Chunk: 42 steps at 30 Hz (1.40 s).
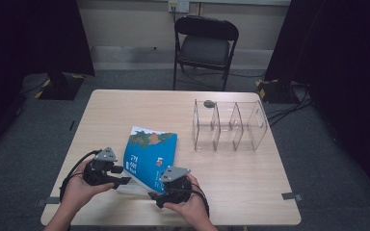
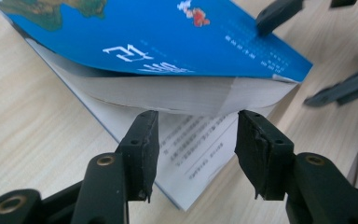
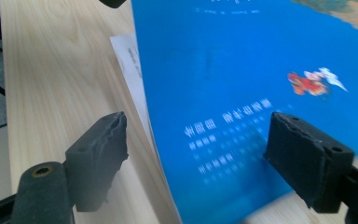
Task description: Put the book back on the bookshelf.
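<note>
right gripper [image 3: 196, 154]: jaws apart | book [image 3: 242, 93]: blue cover, white lettering, unreadable

Your left gripper [image 1: 107, 169] and right gripper [image 1: 173, 186] are black, each topped with a grey three-cornered plate and trailing a black cable. Their jaws end in blocky black pads [image 2: 142, 149] with chipped, ragged edges, small screw holes and brass-ringed pivots.
</note>
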Motion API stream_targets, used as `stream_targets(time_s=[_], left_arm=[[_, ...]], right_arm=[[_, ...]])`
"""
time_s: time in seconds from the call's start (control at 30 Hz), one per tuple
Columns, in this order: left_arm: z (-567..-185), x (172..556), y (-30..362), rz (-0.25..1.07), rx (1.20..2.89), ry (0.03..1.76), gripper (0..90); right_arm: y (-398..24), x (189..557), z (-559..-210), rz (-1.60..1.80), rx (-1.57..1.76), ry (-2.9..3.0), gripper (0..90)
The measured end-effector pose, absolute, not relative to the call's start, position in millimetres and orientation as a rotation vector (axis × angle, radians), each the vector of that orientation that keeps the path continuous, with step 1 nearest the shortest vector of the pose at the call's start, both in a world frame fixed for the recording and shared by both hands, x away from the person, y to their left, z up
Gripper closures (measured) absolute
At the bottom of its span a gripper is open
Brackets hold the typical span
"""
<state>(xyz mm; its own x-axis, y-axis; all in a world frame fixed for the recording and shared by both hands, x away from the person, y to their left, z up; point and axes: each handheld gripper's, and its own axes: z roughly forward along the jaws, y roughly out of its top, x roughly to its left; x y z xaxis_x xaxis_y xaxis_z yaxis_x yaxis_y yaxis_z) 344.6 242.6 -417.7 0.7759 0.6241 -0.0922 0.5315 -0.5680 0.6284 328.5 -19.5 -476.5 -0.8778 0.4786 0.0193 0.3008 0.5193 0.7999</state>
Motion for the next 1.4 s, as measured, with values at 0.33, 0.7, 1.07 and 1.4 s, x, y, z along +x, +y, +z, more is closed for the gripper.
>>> stream_targets(time_s=[0.33, 0.7, 1.07, 1.4], left_arm=[[-413, 346, 239, 0.167, 2.309, 0.868, 50.3], [-415, 348, 239, 0.162, 2.300, 0.887, 51.0], [-423, 348, 241, 0.173, 2.297, 0.900, 47.9], [-441, 341, 249, 0.169, 2.289, 0.840, 22.0]], right_arm=[[-3, 332, -479, 1.254, 0.650, 2.522, 23.0], [17, 335, -477, 1.161, 0.531, 2.503, 42.9], [16, 328, -471, 1.153, 0.489, 2.478, 68.1], [5, 332, -462, 1.098, 0.500, 2.471, 74.1]])
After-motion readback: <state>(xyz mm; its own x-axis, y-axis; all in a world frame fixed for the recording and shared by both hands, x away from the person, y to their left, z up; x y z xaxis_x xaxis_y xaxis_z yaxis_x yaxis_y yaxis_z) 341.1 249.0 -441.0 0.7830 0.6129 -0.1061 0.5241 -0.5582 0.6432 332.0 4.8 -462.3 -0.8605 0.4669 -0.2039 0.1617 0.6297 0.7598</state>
